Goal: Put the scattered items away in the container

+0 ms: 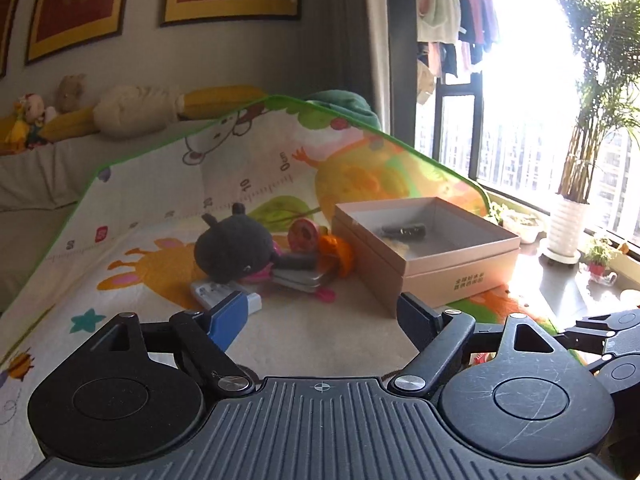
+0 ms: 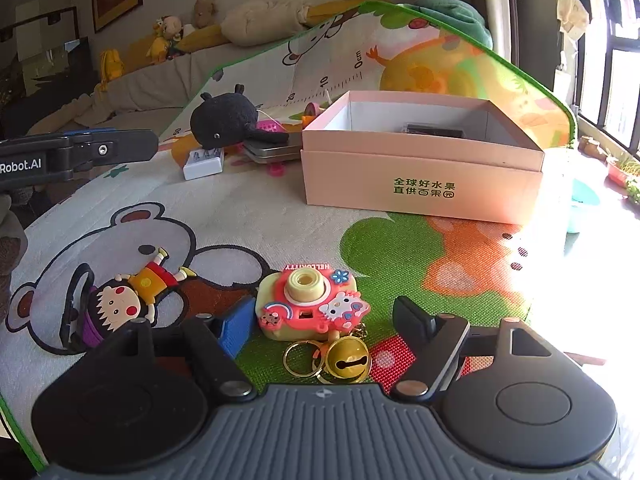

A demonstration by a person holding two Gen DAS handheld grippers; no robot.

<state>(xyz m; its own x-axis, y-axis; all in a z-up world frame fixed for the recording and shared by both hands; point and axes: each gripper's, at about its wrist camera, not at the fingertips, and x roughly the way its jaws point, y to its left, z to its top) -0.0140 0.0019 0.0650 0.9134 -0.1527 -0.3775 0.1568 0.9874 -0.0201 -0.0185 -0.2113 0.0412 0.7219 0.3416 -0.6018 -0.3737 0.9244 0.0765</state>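
Toy camera keychain (image 2: pixel 312 304) between the spread, empty right gripper (image 2: pixel 324 322) fingers, pink box (image 2: pixel 420 176) beyond, plush toy (image 2: pixel 224 122) left of box, left gripper (image 1: pixel 320 320) spread wide, empty.

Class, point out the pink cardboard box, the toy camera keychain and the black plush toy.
Pink cardboard box (image 2: pixel 420 184): right wrist view, front wall.
Toy camera keychain (image 2: pixel 308 300): right wrist view, pink face.
Black plush toy (image 1: pixel 234 244): left wrist view, body.

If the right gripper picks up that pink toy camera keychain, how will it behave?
The toy camera looks like soft moulded rubber, so it probably gives a little and grips well. It seems light for its size. The gold bell and key rings attached below it would likely dangle and swing.
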